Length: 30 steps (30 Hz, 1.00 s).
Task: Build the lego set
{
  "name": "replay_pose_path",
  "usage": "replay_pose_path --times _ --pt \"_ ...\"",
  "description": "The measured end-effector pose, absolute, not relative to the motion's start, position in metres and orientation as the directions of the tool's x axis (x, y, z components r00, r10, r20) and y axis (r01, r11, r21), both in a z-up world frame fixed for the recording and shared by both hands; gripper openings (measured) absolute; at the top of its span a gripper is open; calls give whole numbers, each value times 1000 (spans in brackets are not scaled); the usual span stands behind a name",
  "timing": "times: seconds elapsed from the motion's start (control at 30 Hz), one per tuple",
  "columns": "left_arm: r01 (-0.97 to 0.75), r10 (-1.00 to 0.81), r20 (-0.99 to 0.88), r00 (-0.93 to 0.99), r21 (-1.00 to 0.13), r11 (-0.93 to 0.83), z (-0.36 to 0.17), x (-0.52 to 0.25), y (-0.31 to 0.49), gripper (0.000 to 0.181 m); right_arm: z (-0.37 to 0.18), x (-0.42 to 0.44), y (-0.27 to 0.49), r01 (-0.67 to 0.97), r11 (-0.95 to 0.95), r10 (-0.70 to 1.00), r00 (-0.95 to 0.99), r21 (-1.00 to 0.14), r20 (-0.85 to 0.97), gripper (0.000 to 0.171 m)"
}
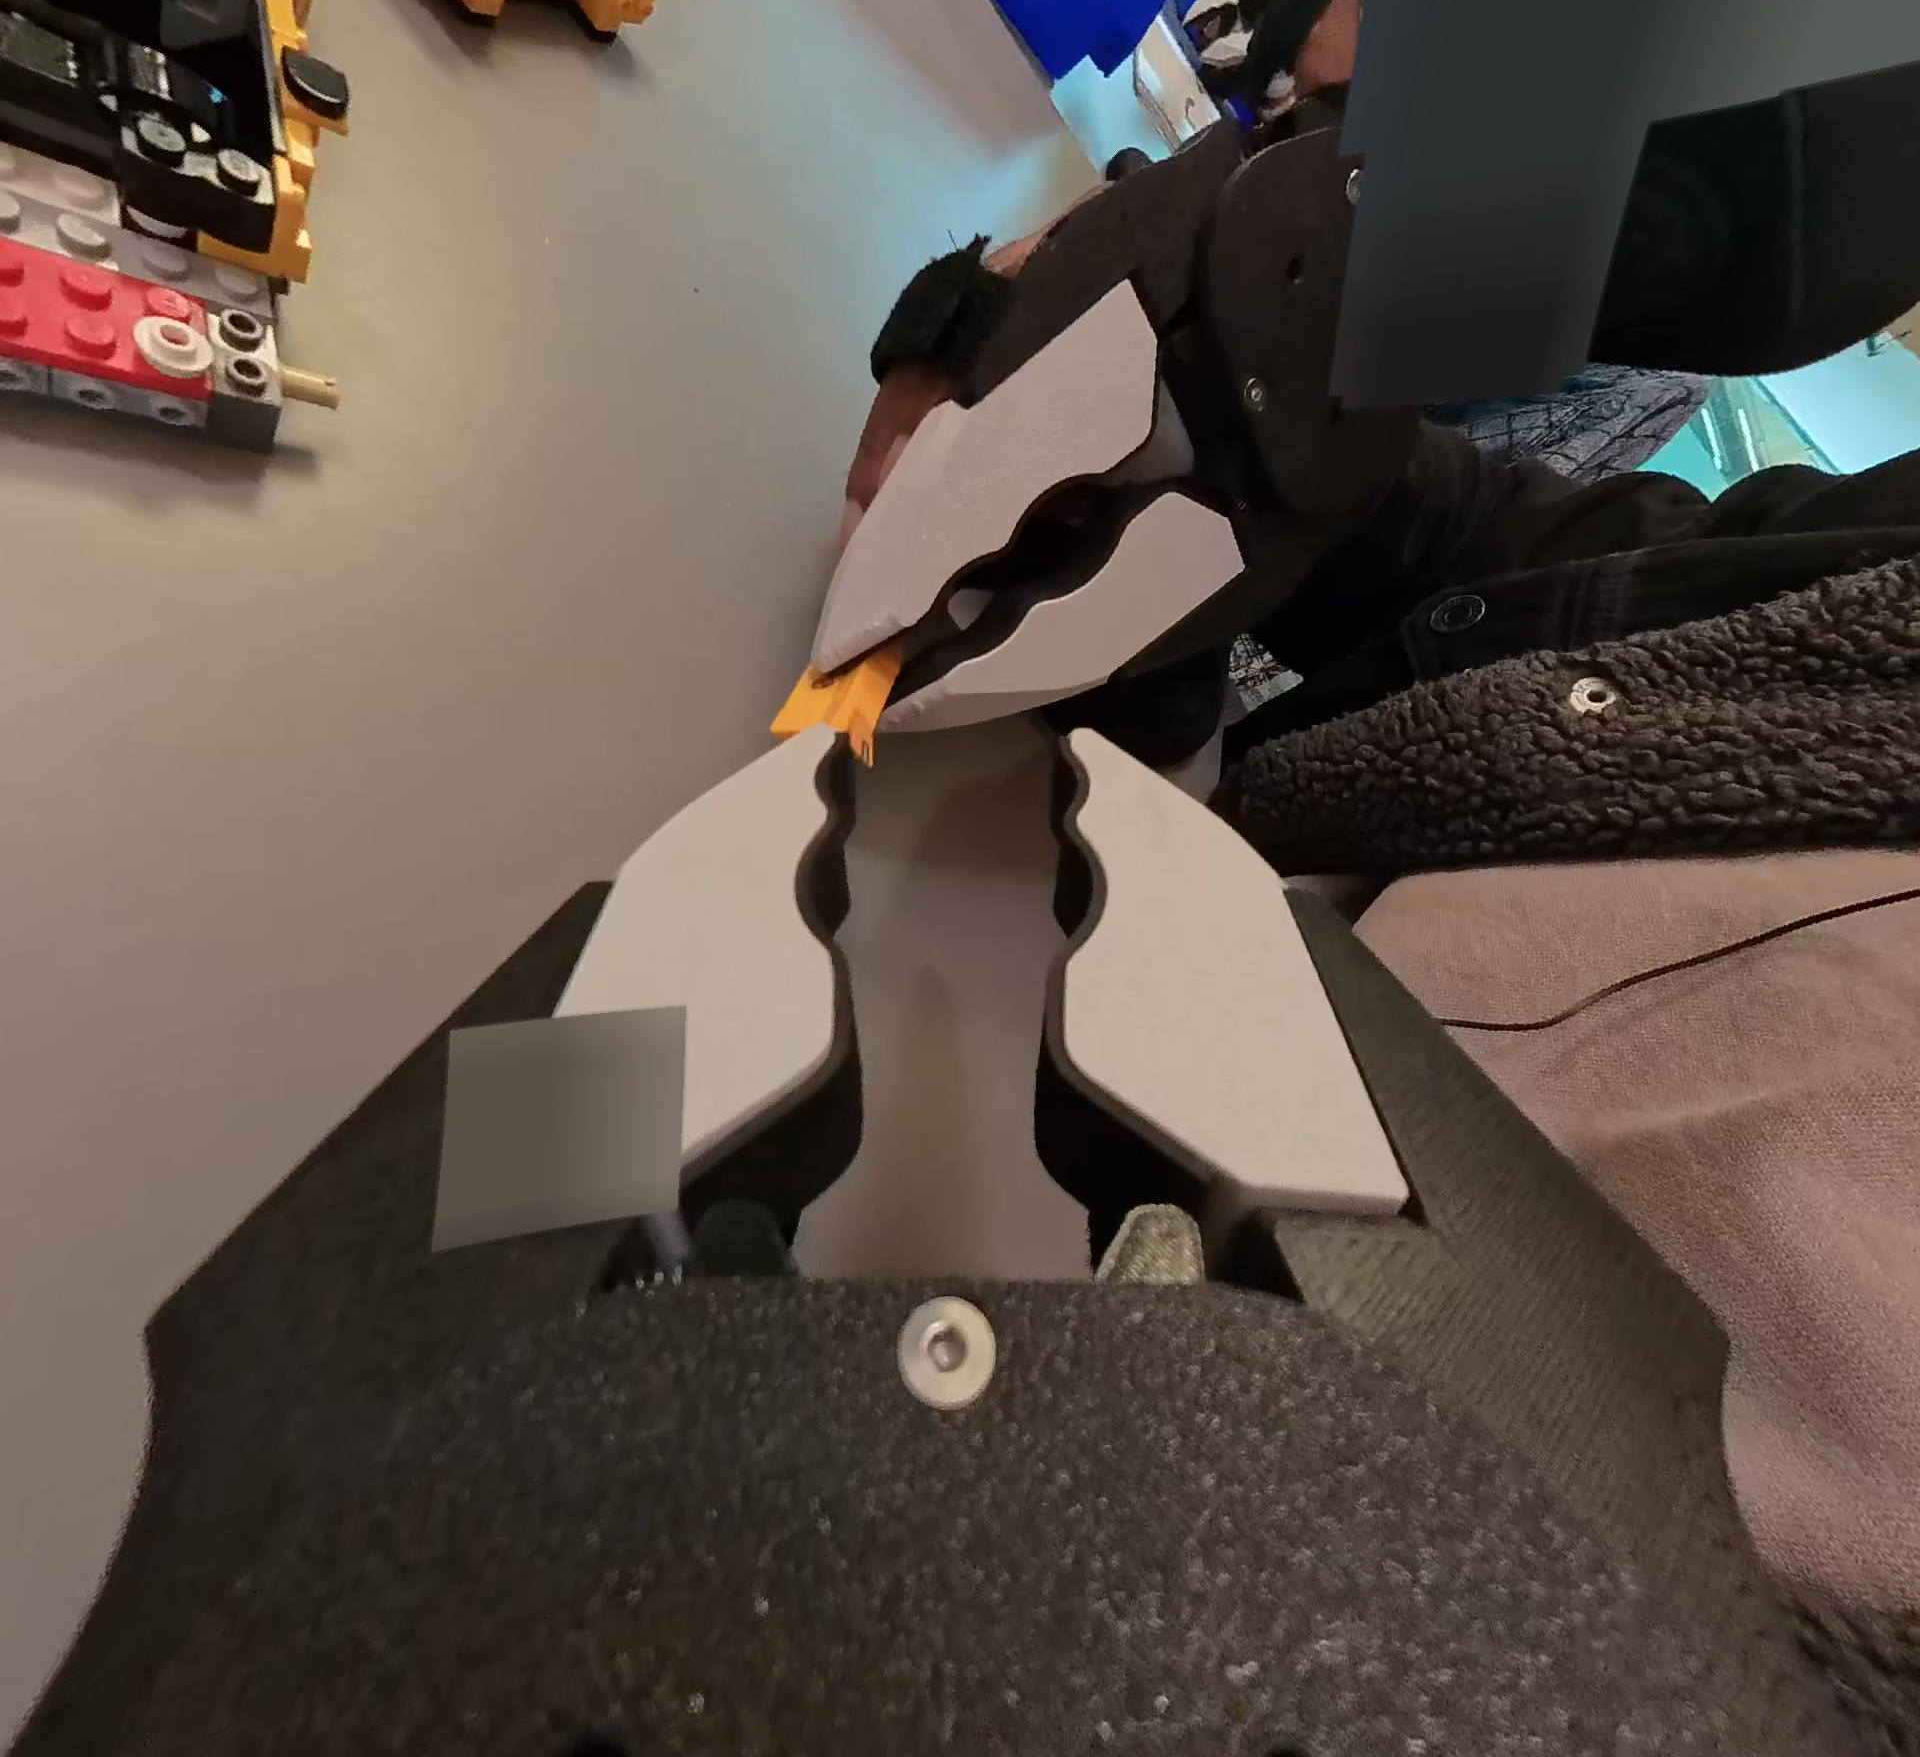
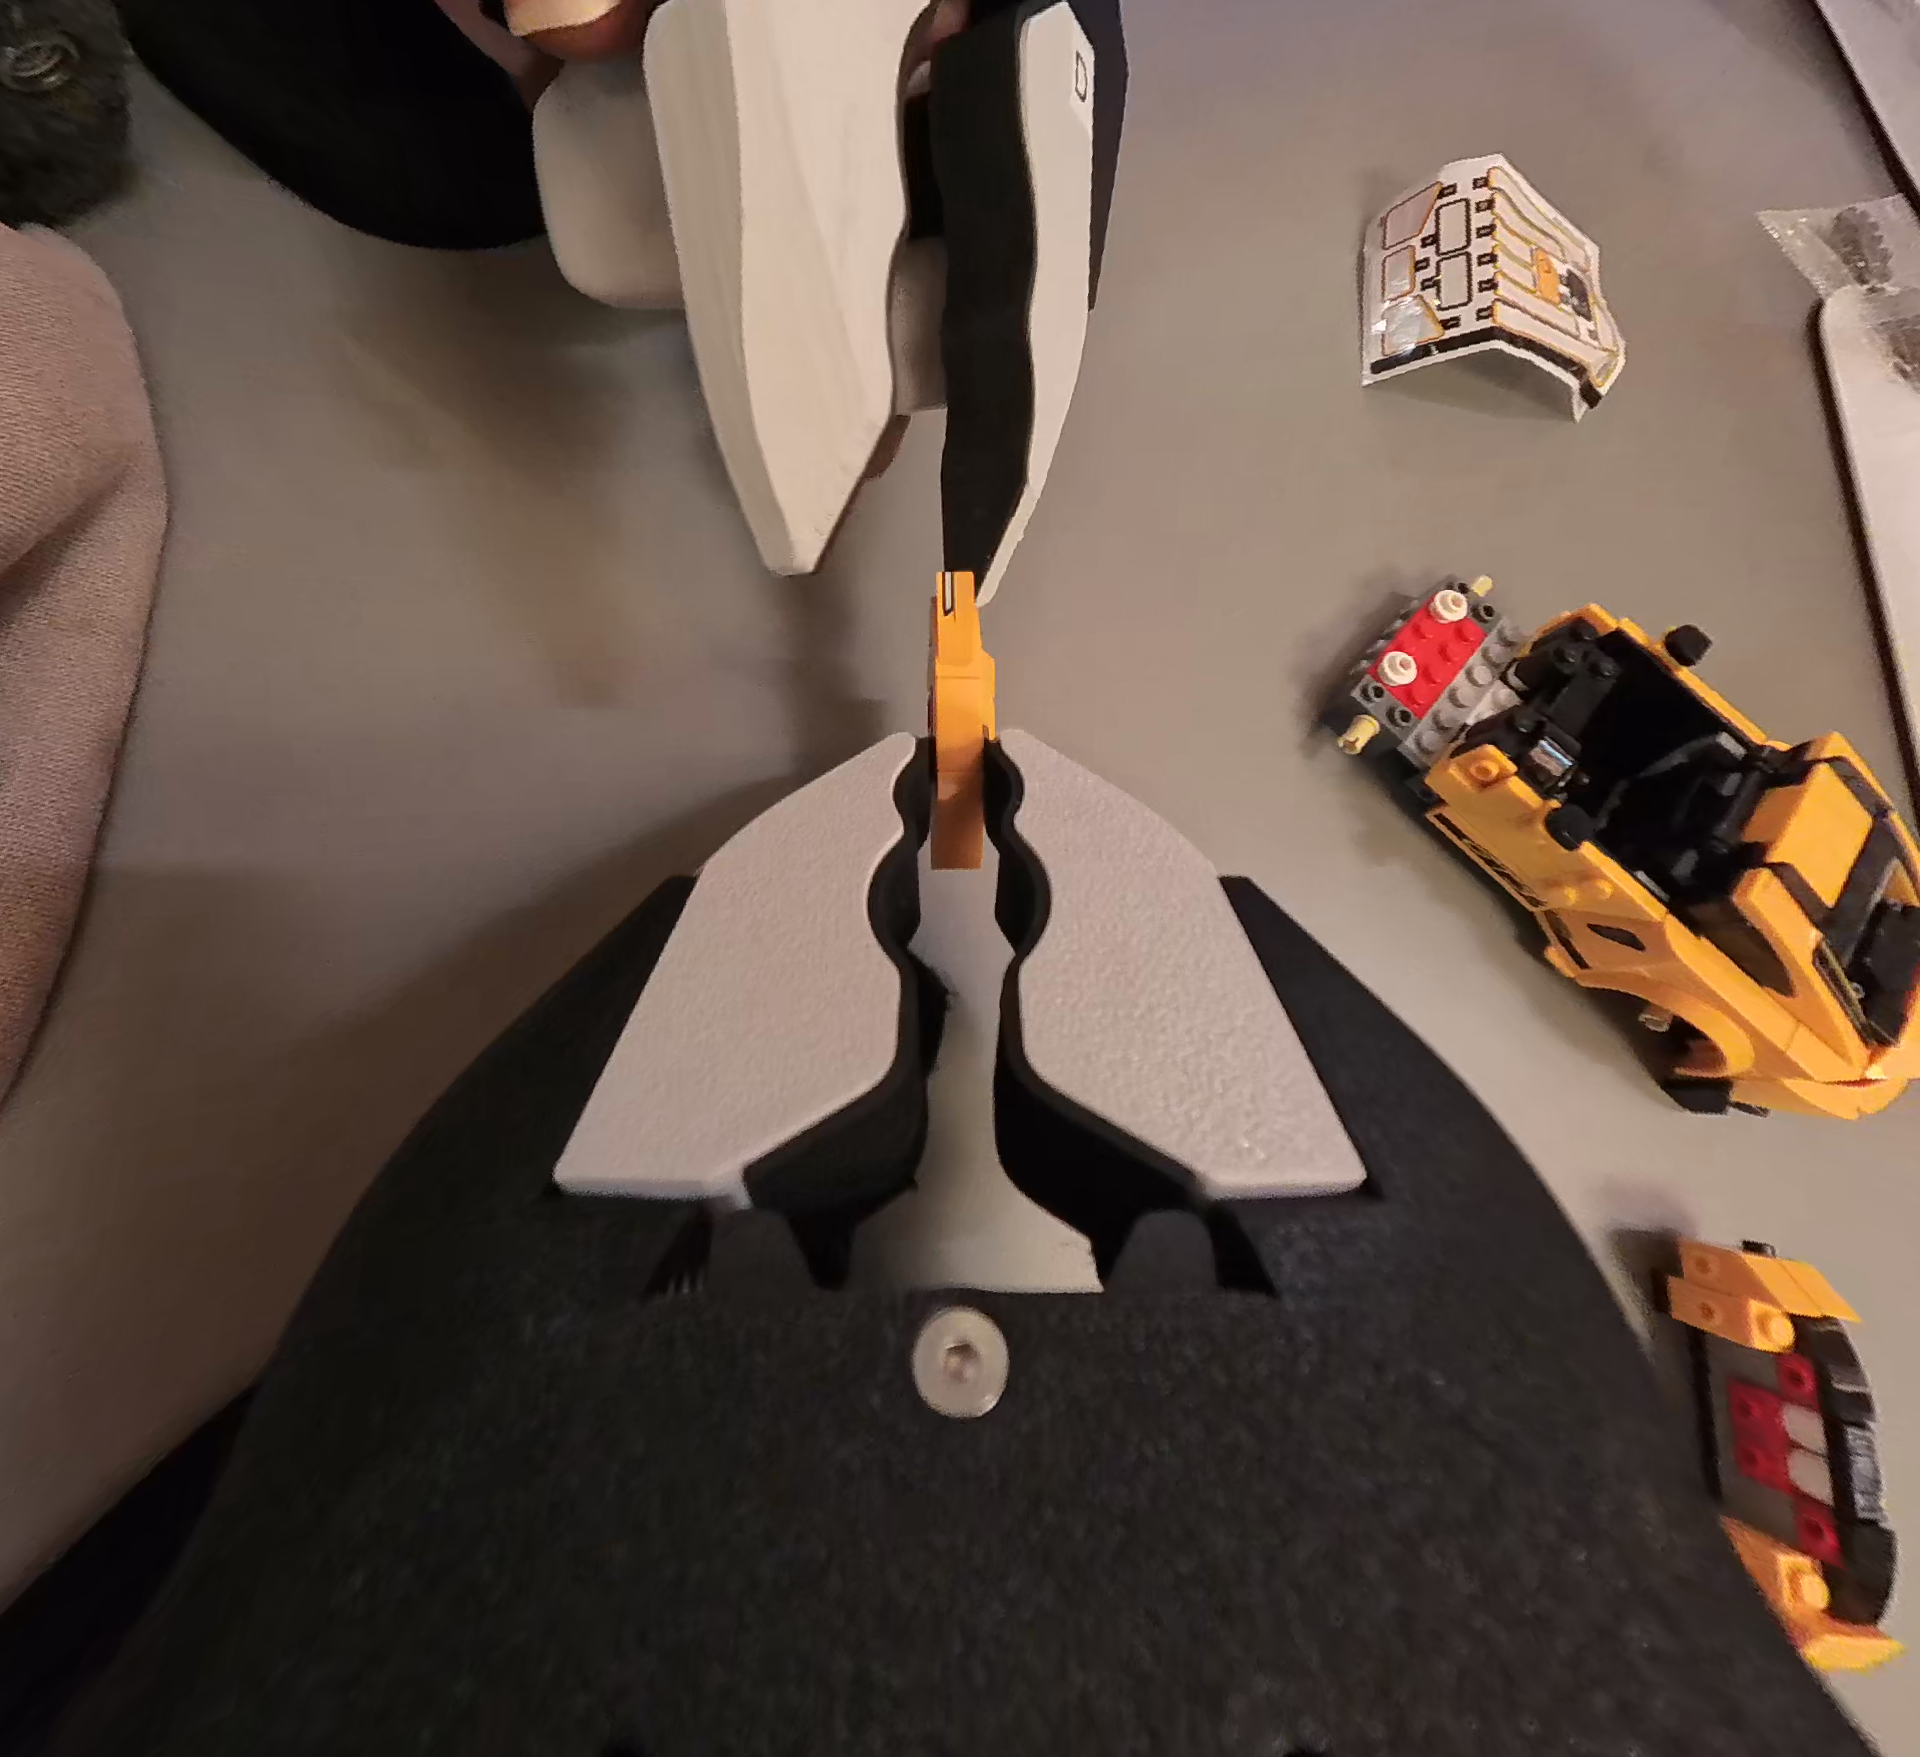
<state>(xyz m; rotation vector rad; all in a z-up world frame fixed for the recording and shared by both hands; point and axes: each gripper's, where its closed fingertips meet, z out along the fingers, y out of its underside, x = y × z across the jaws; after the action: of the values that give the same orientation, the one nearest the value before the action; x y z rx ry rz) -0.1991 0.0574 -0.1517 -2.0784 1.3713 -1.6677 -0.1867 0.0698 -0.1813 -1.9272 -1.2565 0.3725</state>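
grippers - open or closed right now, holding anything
Left gripper: open, holding nothing; its tip is right beside the orange lego piece.
Right gripper: closed on the orange lego piece.

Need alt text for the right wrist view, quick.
The right tongs pinch a thin orange Lego piece above a grey table, its far end between the left tongs. A part-built orange car, a smaller sub-assembly and a sticker sheet lie right.
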Motion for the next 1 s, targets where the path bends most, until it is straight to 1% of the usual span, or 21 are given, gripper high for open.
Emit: replay_pose_path --times 0.47,0.73,1.0 --pt "-620 -755 655 -20 -600 -505 -164 -200 47 45 -194 -189 63 654 -246 893 441 -715 96 9" --pt "-652 -817 575 -25 -629 -423 -172 -201 43 48 -198 -189 61 649 -287 900 435 -705 33 9" --pt "-673 -890 452 -54 -675 -302 -178 -202 42 50 -200 -190 59 649 -303 906 424 -698 1 9"
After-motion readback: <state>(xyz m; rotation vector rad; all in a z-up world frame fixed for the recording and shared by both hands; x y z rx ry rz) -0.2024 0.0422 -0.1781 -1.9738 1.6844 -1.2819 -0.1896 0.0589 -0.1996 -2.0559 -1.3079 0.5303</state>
